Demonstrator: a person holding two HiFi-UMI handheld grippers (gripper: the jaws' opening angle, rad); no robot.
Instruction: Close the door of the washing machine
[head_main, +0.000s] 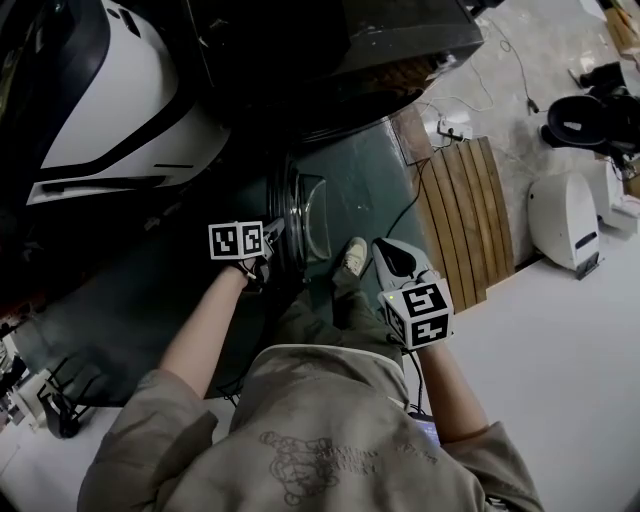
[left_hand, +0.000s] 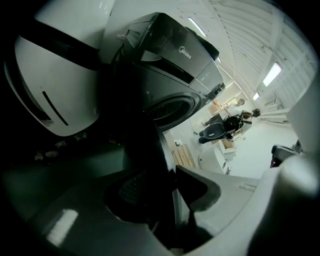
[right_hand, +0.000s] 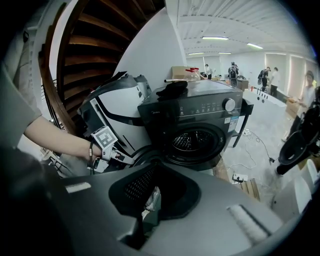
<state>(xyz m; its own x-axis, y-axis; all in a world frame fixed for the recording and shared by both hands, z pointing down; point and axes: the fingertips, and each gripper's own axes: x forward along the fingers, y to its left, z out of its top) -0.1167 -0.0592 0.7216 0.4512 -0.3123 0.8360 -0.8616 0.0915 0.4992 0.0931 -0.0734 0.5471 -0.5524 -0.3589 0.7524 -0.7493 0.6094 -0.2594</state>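
The dark front-loading washing machine stands ahead with its drum opening uncovered. Its round door hangs swung wide open toward me. My left gripper is at the door's outer rim. In the left gripper view the dark door edge runs between the jaws, and the left gripper is shut on it. My right gripper hovers to the right of the door, apart from it. It is shut with nothing held, as the right gripper view shows.
A large white rounded appliance stands left of the machine. A wooden slatted pallet, a power strip with cables and a white device lie to the right. My shoe is on the green floor mat.
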